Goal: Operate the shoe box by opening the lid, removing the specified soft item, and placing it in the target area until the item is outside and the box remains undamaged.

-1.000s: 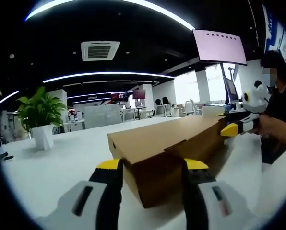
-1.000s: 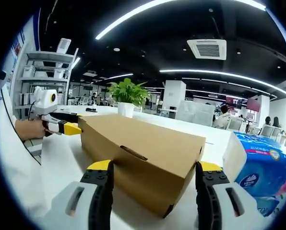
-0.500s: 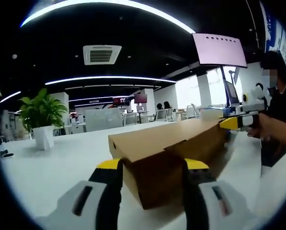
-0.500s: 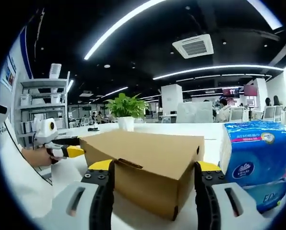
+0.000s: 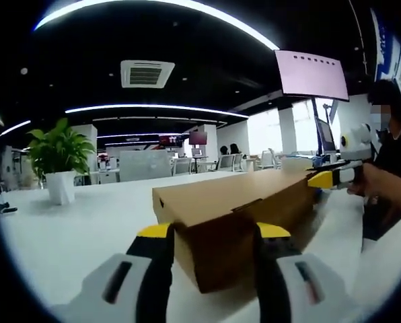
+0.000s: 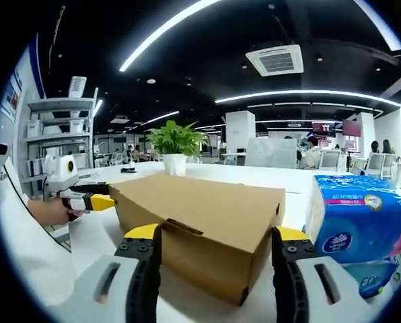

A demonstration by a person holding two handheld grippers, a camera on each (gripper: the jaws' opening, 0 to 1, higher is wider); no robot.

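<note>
On the white table, closed shoe box, each end between parted jaws, ungripped.

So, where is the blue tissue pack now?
In the right gripper view, the blue tissue pack lies on the white table, right of the cardboard shoe box.
</note>
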